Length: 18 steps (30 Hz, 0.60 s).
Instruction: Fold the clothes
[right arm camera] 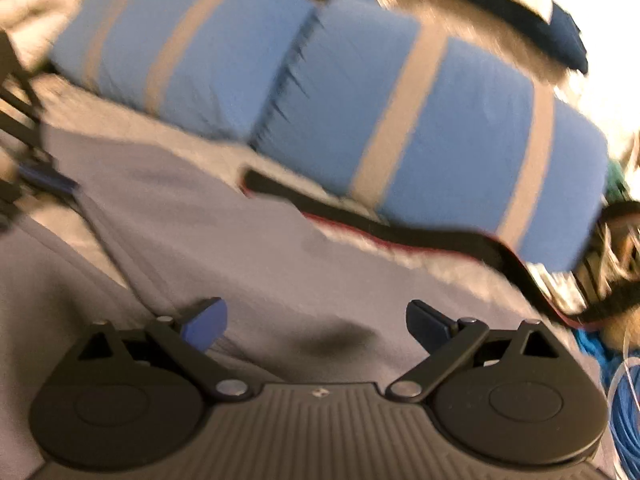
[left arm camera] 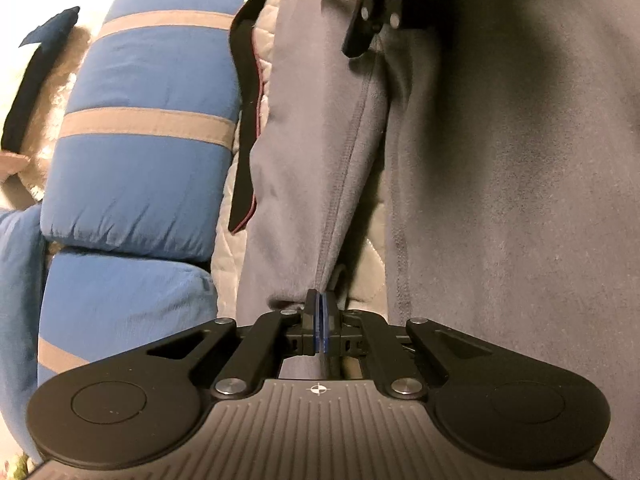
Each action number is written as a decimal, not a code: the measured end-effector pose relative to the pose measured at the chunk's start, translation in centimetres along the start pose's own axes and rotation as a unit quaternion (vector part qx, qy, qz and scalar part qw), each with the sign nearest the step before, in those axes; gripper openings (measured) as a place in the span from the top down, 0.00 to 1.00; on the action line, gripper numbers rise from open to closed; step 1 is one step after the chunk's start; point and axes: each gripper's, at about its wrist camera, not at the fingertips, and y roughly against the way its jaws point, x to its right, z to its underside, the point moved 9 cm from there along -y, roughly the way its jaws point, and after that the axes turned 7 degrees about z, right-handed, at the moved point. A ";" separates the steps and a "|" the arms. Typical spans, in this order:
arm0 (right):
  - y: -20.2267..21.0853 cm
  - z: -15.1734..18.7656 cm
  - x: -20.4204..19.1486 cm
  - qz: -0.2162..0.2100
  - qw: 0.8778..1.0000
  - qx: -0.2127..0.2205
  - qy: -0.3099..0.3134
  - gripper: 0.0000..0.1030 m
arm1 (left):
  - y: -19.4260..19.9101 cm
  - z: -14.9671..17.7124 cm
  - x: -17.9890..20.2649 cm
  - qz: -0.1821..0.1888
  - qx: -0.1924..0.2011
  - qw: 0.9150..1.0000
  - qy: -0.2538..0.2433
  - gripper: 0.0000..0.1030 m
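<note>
A grey fleece garment lies spread on the bed. My left gripper is shut on the garment's edge, by a seam that runs away from it. In the left wrist view the right gripper shows at the top, over the garment. In the right wrist view my right gripper is open and empty, just above the grey garment. The left gripper shows at the left edge there, holding the fabric. That view is blurred by motion.
Blue pillows with grey stripes lie beside the garment. A black strip with a red edge lies between them. A quilted light bedcover is underneath. Blue cable is at the right edge.
</note>
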 end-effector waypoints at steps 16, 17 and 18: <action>-0.1 -0.9 -6.8 -0.121 0.988 0.009 0.099 0.50 | 0.5 -0.2 -1.3 -0.025 0.015 0.999 0.035 0.99; -0.1 -0.9 -7.1 -0.124 0.987 0.007 0.102 0.51 | 0.5 -0.3 -1.5 -0.028 0.014 0.999 0.038 0.99; -0.2 -0.8 -7.3 -0.126 0.986 0.005 0.106 0.54 | 0.6 -0.3 -1.6 -0.030 0.015 0.999 0.040 0.99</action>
